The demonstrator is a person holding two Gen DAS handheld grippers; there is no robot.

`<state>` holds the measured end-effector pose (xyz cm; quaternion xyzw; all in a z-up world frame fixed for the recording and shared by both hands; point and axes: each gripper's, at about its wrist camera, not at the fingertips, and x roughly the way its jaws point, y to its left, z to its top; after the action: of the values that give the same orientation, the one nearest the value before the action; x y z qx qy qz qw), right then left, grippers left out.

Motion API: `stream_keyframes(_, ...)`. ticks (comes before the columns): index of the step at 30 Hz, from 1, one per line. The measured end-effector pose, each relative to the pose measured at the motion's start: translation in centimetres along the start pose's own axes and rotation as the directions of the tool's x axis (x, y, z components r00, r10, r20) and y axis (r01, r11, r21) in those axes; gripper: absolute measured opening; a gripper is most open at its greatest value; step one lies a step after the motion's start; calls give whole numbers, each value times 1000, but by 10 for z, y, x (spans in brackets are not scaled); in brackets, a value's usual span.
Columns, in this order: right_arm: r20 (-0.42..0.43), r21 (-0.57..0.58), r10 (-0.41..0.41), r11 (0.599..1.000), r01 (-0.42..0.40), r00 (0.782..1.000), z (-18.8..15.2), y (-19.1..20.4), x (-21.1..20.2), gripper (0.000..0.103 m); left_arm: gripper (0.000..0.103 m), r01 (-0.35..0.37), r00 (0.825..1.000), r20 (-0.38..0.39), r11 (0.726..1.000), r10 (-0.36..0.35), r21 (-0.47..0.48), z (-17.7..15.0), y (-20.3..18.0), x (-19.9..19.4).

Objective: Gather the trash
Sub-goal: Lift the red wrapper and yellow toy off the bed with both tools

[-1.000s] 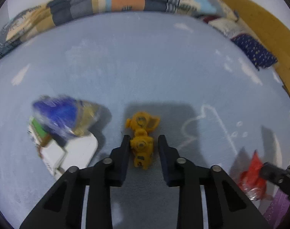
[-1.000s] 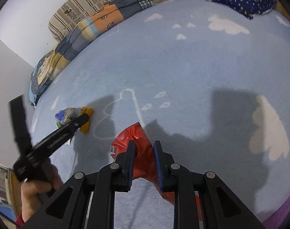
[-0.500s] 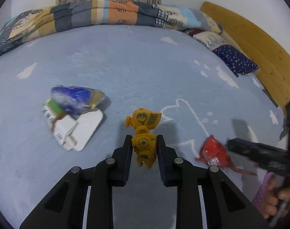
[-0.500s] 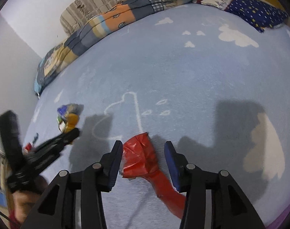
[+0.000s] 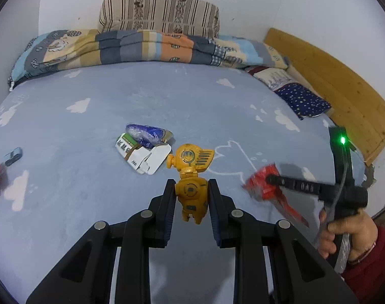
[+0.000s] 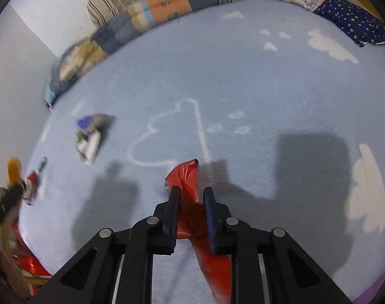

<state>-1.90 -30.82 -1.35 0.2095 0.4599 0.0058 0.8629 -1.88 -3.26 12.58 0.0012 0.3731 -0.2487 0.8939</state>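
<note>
Left gripper (image 5: 191,195): jaws narrow, clamped on the torso of the yellow toy robot (image 5: 191,177), which is lifted clear of the bed (image 5: 91,202). Right gripper (image 6: 191,197): jaws narrow, pinching the red wrapper (image 6: 187,177) mid-length, its tail hanging below. On the bed beyond: blue packet (image 5: 145,133) resting on a white carton (image 5: 144,155), both uncollected. Judgement: the wrapper is thin and slippery, so keep the pinch firm and carry it steadily; its loose tail could snag. No bin is in view.
</note>
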Motion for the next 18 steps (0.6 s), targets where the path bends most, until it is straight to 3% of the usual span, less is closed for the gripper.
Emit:
stream_keyframes(5,114,11,76,997,-78,991,-5,26,-42,19,24,-49,997,55,999,50,-12,-25,-8,-33)
stream_keyframes(9,225,-70,132,990,-120,965,-24,60,-84,19,24,-92,991,98,995,95,-36,-42,-11,-48)
stream_keyframes(13,287,-144,190,978,-154,939,-57,87,-111,19,24,-169,974,149,985,171,-22,-51,-14,-55)
stream_keyframes(18,305,-190,221,967,-168,926,-83,97,-125,19,24,-250,946,210,968,245,-3,-56,-14,-65)
